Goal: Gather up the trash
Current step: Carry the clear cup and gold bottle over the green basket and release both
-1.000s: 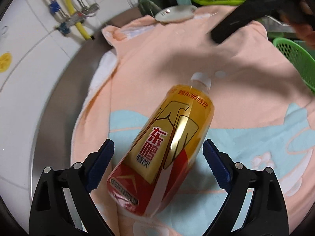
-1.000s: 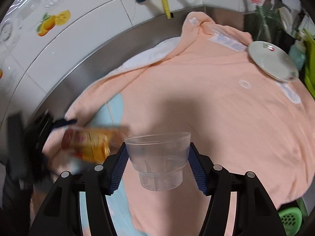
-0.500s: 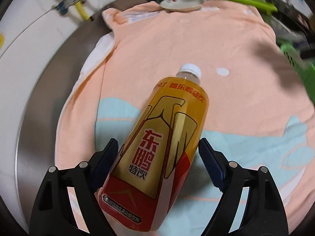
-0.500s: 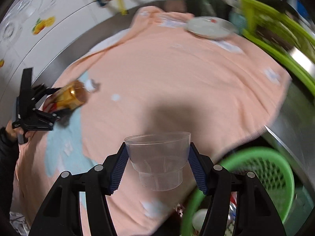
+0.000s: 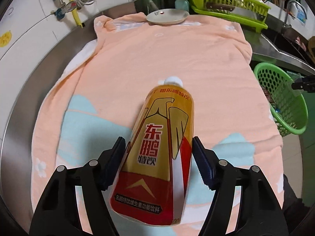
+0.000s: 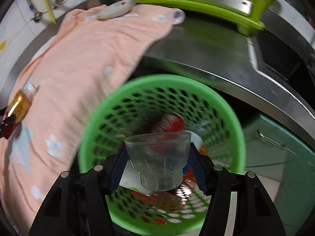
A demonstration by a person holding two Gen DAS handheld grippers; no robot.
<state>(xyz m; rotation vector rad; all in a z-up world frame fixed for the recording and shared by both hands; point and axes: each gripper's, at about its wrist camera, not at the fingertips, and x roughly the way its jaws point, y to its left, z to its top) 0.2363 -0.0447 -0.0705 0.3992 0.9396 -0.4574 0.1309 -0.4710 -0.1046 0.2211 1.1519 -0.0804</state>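
A gold and red drink bottle with a white cap lies between the fingers of my left gripper, above the peach towel; the blue pads press its sides. The bottle also shows at the far left of the right wrist view. My right gripper is shut on a clear plastic cup and holds it over the round green basket, which holds red and white trash. The basket also shows in the left wrist view, off the towel's right edge.
A white plate sits at the towel's far end. A lime dish rack stands behind it on the steel counter. Water pipes and a yellow hose run along the tiled wall.
My right gripper has swung right with the cup, from over the towel to above the green basket. My left gripper has closed onto the bottle and drawn back.
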